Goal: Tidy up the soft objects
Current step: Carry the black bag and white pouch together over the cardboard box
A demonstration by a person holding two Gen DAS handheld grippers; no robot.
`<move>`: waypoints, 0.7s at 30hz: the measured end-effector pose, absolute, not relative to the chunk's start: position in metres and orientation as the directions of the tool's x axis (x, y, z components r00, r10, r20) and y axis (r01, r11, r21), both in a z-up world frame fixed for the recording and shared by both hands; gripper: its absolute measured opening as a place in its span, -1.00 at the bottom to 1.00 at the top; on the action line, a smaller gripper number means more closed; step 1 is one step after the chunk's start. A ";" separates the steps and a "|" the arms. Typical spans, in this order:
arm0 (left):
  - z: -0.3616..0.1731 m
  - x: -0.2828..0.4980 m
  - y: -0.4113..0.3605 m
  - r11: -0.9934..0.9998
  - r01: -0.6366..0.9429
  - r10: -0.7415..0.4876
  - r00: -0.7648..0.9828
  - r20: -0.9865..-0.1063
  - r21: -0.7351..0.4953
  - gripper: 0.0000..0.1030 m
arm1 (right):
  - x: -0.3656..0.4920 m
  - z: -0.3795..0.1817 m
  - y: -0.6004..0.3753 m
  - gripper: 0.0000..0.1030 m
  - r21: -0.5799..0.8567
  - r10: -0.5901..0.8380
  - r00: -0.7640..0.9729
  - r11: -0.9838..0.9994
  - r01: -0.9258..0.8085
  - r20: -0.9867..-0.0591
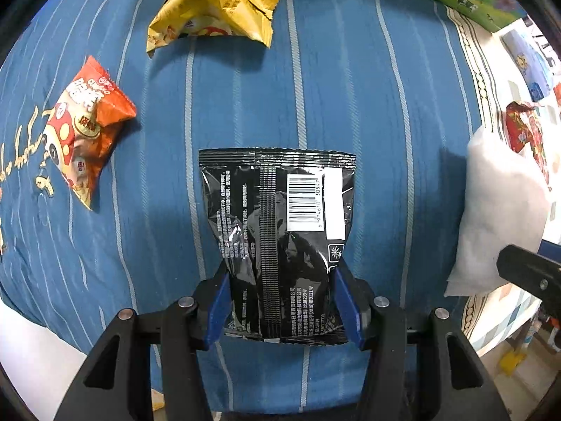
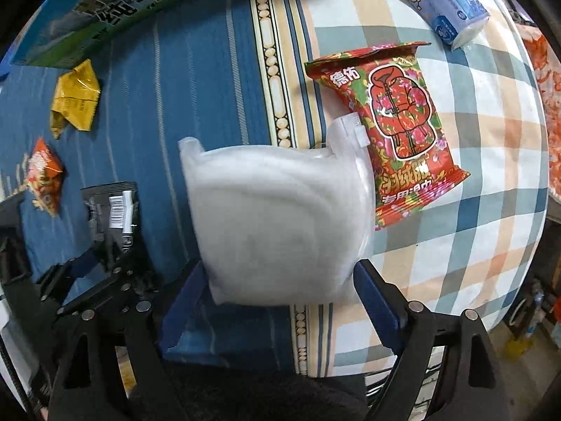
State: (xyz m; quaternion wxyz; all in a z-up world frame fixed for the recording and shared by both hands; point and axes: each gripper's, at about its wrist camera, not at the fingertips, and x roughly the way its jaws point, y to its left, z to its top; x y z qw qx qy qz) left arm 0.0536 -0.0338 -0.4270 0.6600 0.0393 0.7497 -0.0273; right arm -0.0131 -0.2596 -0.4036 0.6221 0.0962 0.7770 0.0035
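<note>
My left gripper (image 1: 282,301) clamps the black packet (image 1: 277,231) over the blue striped cloth (image 1: 368,105), near the snack bags. My right gripper (image 2: 280,301) holds the white pad pack (image 2: 277,217), apparently bound for the checked cloth (image 2: 473,245) beside the red wipes packet (image 2: 392,129).

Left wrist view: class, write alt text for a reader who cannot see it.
The left gripper clamps the lower end of a black foil packet, barcode side up, above a blue striped cloth. An orange snack bag lies to the left, a crumpled yellow bag beyond, and a white padded pouch hangs at the right edge.
</note>
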 end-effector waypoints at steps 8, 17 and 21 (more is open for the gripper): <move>-0.433 0.071 -0.025 0.997 0.080 0.025 -0.131 -0.991 0.014 0.00 | 0.005 -0.398 -0.281 0.82 0.142 0.187 -0.218 0.968 0.209 -0.958; -0.428 0.090 -0.013 0.997 0.072 0.021 -0.129 -0.991 0.012 0.01 | 0.003 -0.407 -0.272 0.84 0.113 0.155 -0.213 0.974 0.196 -0.965; -0.426 0.092 -0.014 0.997 0.075 0.027 -0.127 -0.992 0.017 0.01 | 0.004 -0.408 -0.268 0.81 0.098 0.137 -0.216 0.978 0.183 -0.967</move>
